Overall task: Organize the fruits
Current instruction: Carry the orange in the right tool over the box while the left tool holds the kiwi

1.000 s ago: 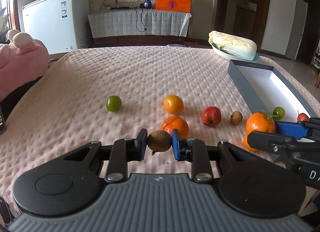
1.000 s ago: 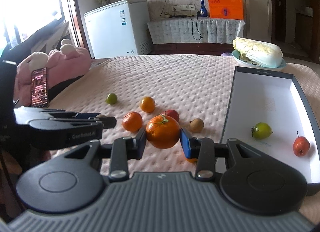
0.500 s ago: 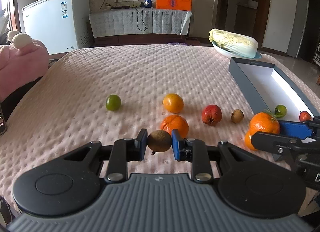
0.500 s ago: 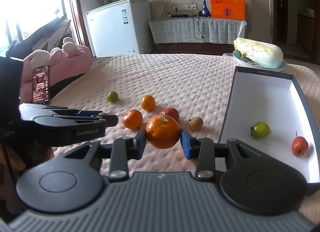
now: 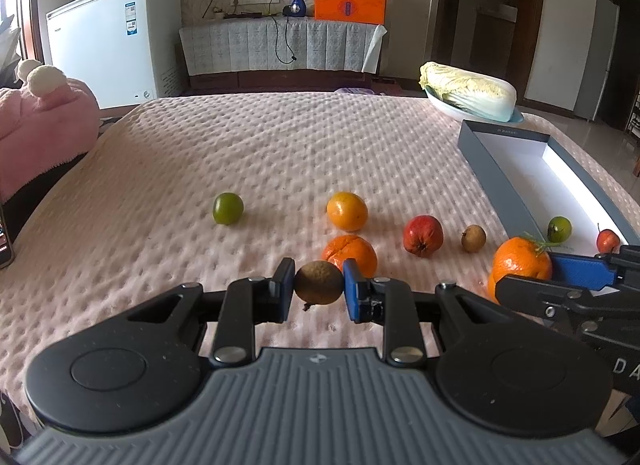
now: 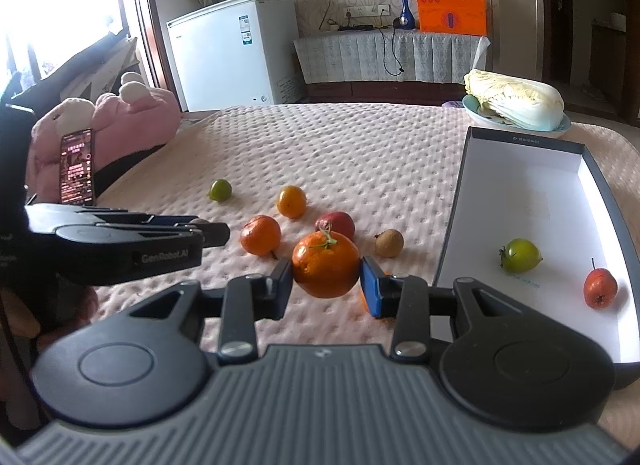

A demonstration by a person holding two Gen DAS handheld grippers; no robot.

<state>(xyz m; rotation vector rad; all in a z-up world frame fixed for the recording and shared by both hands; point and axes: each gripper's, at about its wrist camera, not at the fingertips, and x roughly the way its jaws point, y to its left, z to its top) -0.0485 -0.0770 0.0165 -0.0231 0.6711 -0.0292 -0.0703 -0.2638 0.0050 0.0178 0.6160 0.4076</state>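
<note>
Both grippers are clamped on fruit. Left gripper (image 5: 319,289) has its blue pads pressed on a small round brown longan-like fruit (image 5: 319,281), held clear of the pink dimpled bedspread (image 5: 280,153). Right gripper (image 6: 326,283) grips a large orange mandarin with a green stem (image 6: 326,263) — also lifted off the cloth, just left of the shallow grey box with a white inside (image 6: 520,201). In that box lie a green tomato-like fruit (image 6: 521,255) and a small red fruit (image 6: 599,287), apart from each other. On the bedspread rest a green round fruit (image 5: 227,208), a yellow-orange fruit (image 5: 347,211), a second orange mandarin (image 5: 352,251), a red fruit (image 5: 423,235) and another small brown fruit (image 5: 473,238).
</note>
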